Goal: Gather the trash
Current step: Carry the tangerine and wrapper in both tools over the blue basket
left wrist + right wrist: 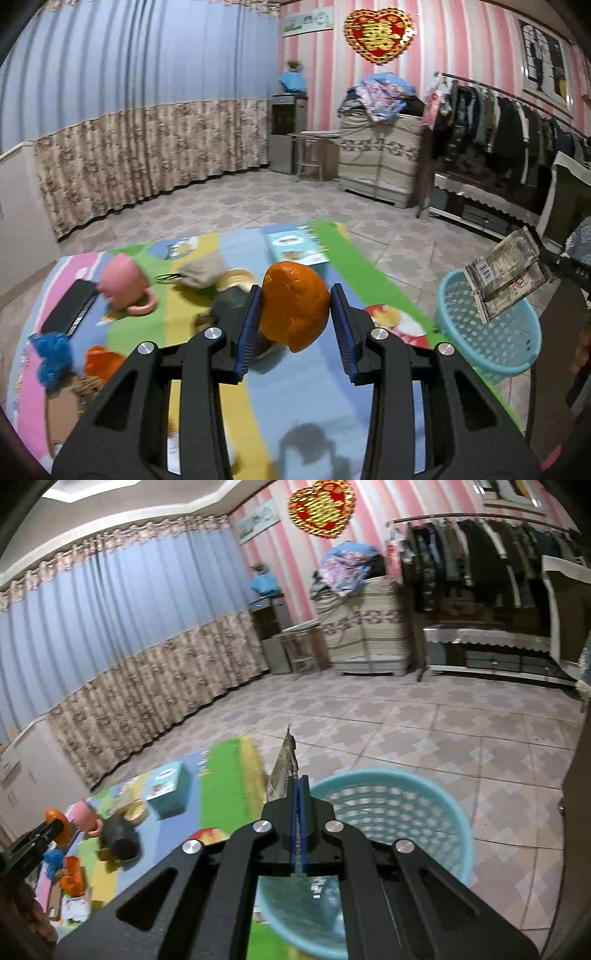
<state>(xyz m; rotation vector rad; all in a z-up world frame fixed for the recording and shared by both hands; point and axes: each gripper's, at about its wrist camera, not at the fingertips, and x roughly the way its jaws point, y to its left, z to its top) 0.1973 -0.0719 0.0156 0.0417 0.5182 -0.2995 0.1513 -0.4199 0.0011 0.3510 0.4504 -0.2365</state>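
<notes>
The colourful play mat [325,398] covers the tiled floor [424,731] in broad stripes of green, yellow, blue and pink, and most of the loose things lie on it. Just off its right edge, on the tiles, stands the round turquoise basket [491,343] with its perforated wall.

The left tool [295,306] is held above the mat with its blue pads pinching an orange peel [295,306] — a domed piece, orange skin facing the camera, gripped on both sides and clear of the mat. The right tool [300,794] has its jaws pressed together on a flattened paper packet [506,273]; from the right wrist the packet shows edge-on, sticking up past the fingertips, and from the left wrist it hangs over the basket's far rim, barcode side visible.

On the mat, a light-blue box [295,247] lies towards the far edge. Nearer are a dark cylinder [120,838] on its side and a pink mug [125,284] tipped over, handle down. A black flat bar [70,310] lies at the left, beside the mug. A beige crumpled wad [203,271] sits between mug and box, touching a pale round lid [236,280]. More orange peel [103,362] and a blue scrunched scrap [51,354] lie at the near-left corner, close together.
</notes>
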